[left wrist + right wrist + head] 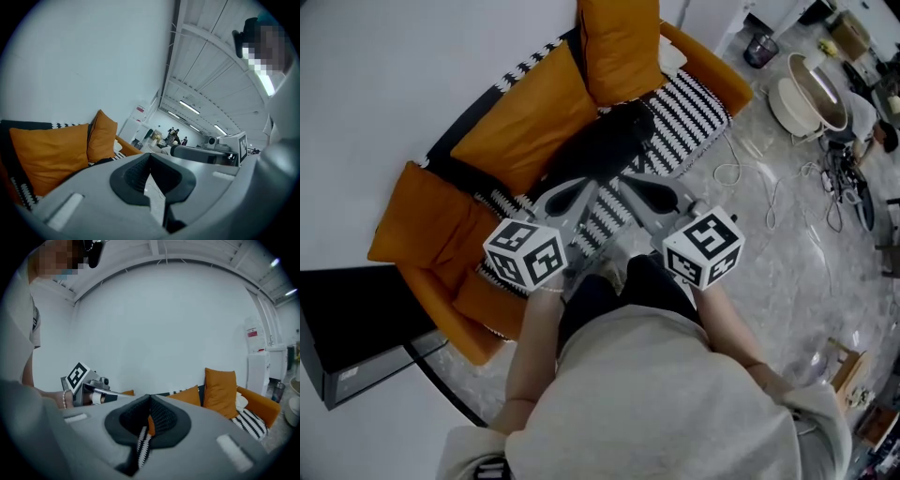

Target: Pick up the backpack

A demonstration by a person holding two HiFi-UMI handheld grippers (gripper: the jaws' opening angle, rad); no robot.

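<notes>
**A:** Where is the backpack (605, 150) lying?

**B:** It is lying on the sofa (712, 70) seat. It is a soft, black, slumped shape stretching across the black-and-white striped throw (689, 117), just in front of the plump orange cushions (525, 117).

**A:** What are the grippers doing?

**B:** Both are hovering over the sofa's front edge, side by side, pointing towards the backpack's near end. The left gripper (150, 157) is showing its smooth grey jaws pressed together, the ribbed dark pads meeting at the tip and gripping nothing. The right gripper (150, 397) is looking the same: closed tight and empty, with only striped fabric and orange upholstery showing beyond its pads.
</notes>
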